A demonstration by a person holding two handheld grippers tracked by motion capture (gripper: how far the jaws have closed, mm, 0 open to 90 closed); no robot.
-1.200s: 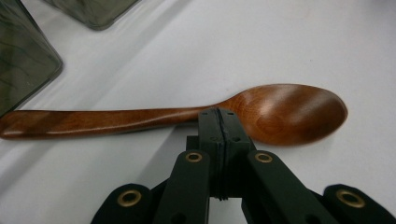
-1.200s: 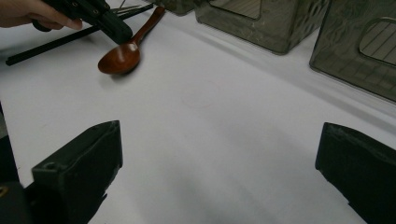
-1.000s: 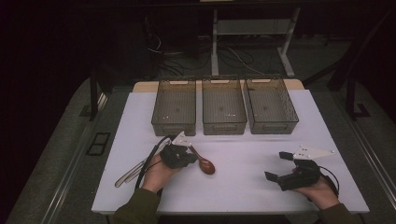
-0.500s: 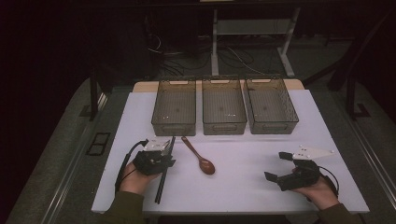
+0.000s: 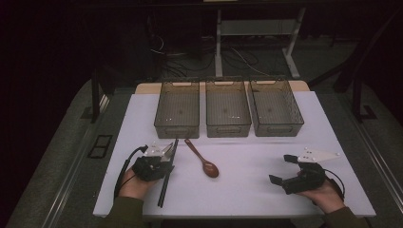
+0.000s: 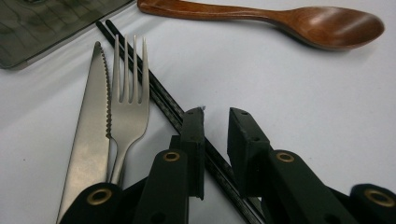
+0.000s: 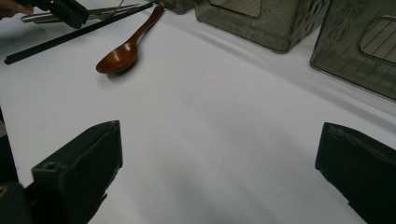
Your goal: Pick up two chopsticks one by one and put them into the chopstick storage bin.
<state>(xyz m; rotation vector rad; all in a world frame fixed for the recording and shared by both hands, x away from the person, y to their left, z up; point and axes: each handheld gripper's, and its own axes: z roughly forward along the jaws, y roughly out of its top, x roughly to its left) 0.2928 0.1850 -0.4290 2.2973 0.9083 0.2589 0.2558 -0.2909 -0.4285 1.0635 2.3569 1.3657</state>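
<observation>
Left tool (image 5: 167, 153) sits low over the near-left part of the desk (image 5: 247, 190), its jaws narrowly parted and straddling the chopsticks (image 6: 159, 93). The jaws have just been opening a little; in the left gripper view a gap shows on either side of the sticks, so the pads do not appear to press on them. The low, aligned approach suggests the pair is being lined up for a pinch across its width.

The chopsticks are two thin black rods lying side by side, touching along their length, running from near-left toward the left bin (image 5: 177, 109). Their dark finish carries a fine woven-looking pattern. Just to their left lie a steel fork (image 6: 128, 98) and a serrated knife (image 6: 91, 135), close together and roughly parallel, the fork touching or nearly touching the sticks. A brown wooden spoon (image 5: 203, 159) lies apart to the right, bowl toward the near side.

Three open mesh bins stand in a row at the far side, left, middle (image 5: 227, 108) and right (image 5: 275, 107), probably one per kind of cutlery.

Right tool (image 5: 285, 168) rests near the right edge, jaws spread wide with nothing between them, held clear as if waiting.
</observation>
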